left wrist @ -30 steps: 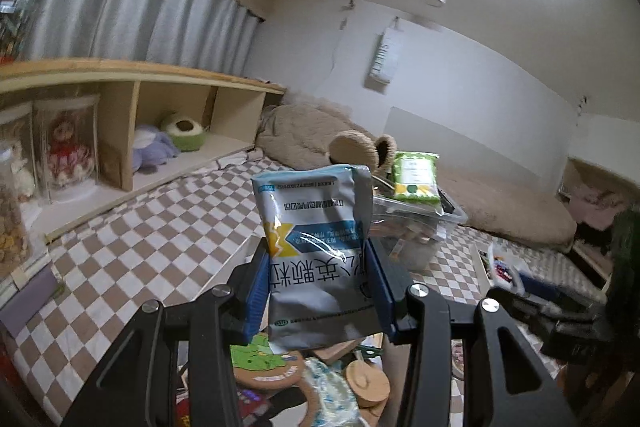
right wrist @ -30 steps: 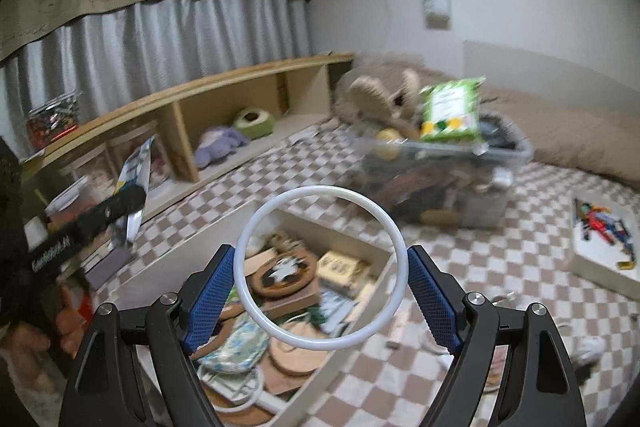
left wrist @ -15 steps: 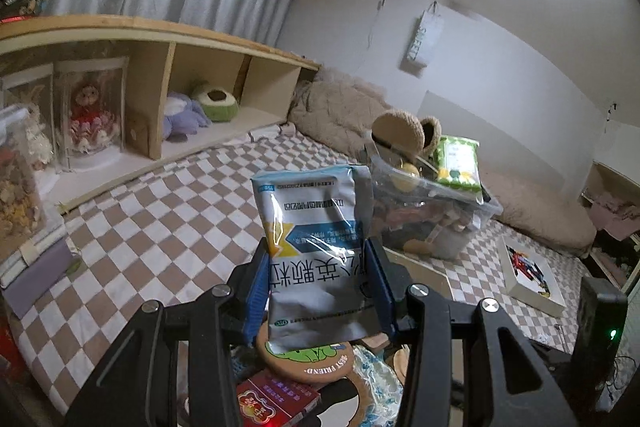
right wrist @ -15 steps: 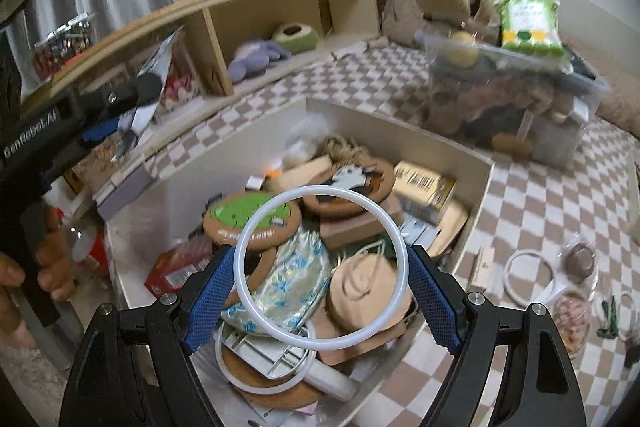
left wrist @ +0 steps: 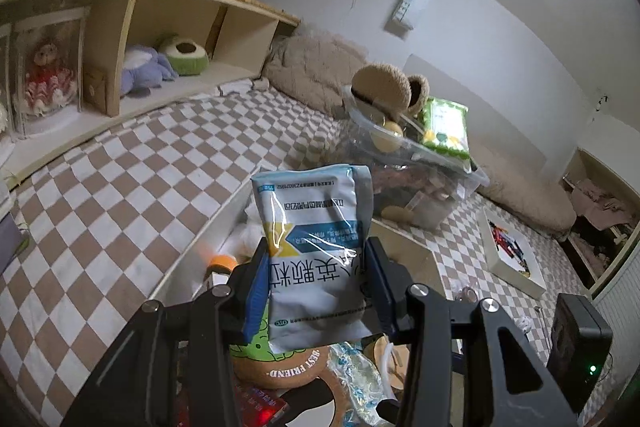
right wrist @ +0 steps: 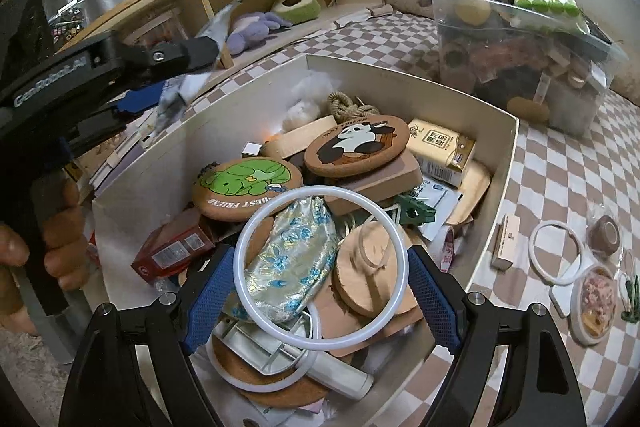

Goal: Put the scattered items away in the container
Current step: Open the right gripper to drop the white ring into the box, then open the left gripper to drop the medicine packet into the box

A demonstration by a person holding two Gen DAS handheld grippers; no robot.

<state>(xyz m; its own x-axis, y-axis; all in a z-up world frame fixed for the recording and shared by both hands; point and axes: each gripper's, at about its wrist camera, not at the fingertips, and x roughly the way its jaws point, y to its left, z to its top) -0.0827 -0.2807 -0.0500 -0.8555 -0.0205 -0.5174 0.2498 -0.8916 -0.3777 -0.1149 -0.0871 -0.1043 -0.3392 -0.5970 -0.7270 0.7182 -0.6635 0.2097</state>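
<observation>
Right gripper point(right wrist: 320, 291) over box point(right wrist: 512, 147), jaws just widening, white ring point(right wrist: 320, 269) loose between pads (may bounce out). Left gripper point(left wrist: 316, 291) pinching sachet point(left wrist: 316, 251); could snag overfull pile.

A panda coaster point(right wrist: 357, 145) lies in the box point(right wrist: 505, 163), behind a frog coaster point(right wrist: 247, 188).

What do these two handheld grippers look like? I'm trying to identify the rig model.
Both are matte black with angular linkage arms, silver screws and blue textured finger pads. The left gripper carries white "GenRobot.AI" lettering on its body, above a pistol-style handle. The right gripper shows no marking here. No cables or sleeves show.
</observation>
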